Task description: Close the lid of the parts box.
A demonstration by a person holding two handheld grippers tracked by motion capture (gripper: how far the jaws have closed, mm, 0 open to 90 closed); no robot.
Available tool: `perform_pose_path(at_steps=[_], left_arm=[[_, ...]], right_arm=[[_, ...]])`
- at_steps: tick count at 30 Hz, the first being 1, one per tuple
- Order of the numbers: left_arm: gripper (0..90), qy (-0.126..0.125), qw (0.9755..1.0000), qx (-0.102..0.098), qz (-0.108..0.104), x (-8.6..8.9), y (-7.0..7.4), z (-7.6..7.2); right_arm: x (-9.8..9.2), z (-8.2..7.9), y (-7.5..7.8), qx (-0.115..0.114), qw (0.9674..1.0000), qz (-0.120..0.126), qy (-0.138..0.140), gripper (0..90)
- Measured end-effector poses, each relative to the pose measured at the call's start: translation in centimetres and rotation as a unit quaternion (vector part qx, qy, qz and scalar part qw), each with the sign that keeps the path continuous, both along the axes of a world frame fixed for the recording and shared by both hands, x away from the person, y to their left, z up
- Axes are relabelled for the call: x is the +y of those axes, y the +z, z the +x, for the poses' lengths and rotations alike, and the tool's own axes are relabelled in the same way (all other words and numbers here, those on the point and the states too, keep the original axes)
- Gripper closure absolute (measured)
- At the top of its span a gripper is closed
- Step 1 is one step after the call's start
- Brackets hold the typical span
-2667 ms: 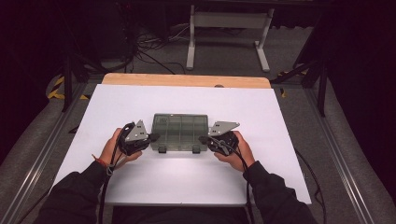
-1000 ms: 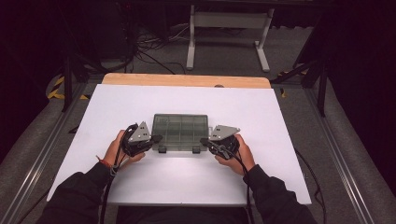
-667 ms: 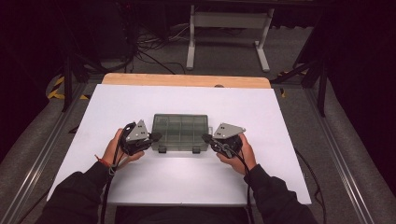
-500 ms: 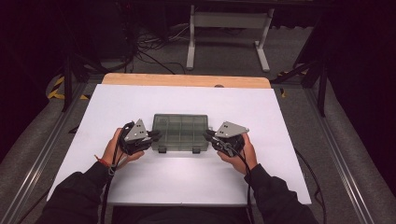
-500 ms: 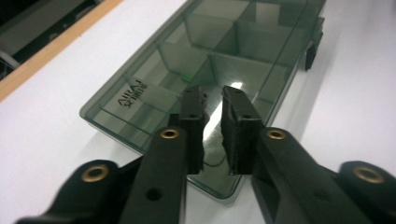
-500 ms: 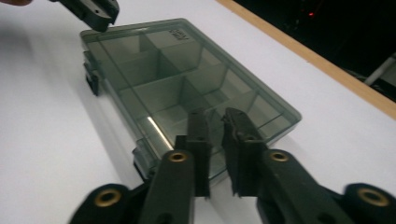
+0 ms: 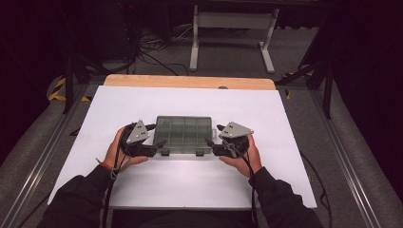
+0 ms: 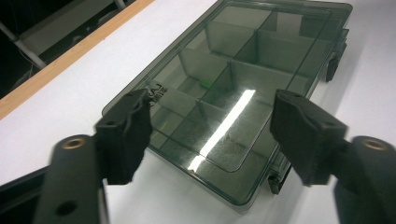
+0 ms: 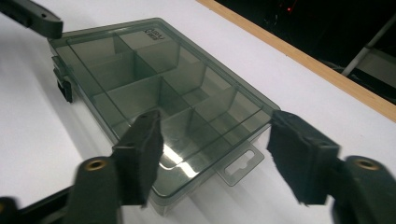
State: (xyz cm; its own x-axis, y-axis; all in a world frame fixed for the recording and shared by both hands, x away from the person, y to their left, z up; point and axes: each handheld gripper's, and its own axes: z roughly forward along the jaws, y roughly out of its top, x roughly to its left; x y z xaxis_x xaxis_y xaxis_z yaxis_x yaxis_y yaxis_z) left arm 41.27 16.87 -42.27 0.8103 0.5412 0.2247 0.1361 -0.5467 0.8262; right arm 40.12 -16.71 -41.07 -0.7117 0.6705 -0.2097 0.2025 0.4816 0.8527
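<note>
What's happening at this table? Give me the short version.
A person holds a two-jaw gripper in each hand at the short ends of a closed, smoky transparent plastic compartment box lying flat on the white table. The left gripper and right gripper have just been opening their jaws; both now stand open, pads clear of the box.

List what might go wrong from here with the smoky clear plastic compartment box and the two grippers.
1. The left gripper and right gripper have just been opening, jaws astride the corners of the smoky clear plastic compartment box without pressing it; closing off-centre could skid it across the smooth white table.
2. The black latches look shut, so prying the lid may tip the box.
</note>
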Motion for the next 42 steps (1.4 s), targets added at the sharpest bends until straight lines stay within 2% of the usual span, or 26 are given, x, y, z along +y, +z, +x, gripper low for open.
perform_pose_path(at_steps=[5,8,15,21,27,29,38,42], left_arm=[[17.3,0.002,1.0,0.0,-0.002,-0.1,-0.1,0.0],[13.2,0.001,1.0,0.003,-0.007,-0.3,-0.2,0.0],[7.2,0.004,0.9999,0.004,-0.011,-0.3,-0.3,0.0],[5.5,-0.004,0.9999,0.005,-0.014,-0.3,-0.2,0.0],[4.1,-0.01,0.9998,-0.002,-0.016,-0.4,0.0,-0.2],[4.8,-0.007,0.9999,-0.005,-0.011,-0.4,0.0,-0.3],[5.3,-0.007,0.9998,-0.014,-0.012,-0.3,0.4,-0.5],[5.3,-0.004,0.9996,-0.022,-0.015,-0.1,0.7,-0.8]], right_arm=[[0.2,0.2,-0.2,-0.001,0.9999,-0.006,-0.013,15.2],[0.3,0.4,-0.4,0.003,0.9998,-0.008,-0.017,10.5],[0.6,0.5,-0.6,0.012,0.9999,-0.007,-0.005,4.3],[0.7,0.4,-0.6,0.012,0.9999,-0.007,0.002,4.2],[0.6,0.4,-0.5,0.0,0.9999,-0.012,-0.003,6.5],[0.6,0.3,-0.4,-0.005,0.9999,-0.013,-0.006,7.0],[0.4,0.0,0.2,-0.026,0.9993,-0.023,-0.012,7.8],[0.2,-0.1,0.4,-0.029,0.9993,-0.018,-0.014,8.0]])
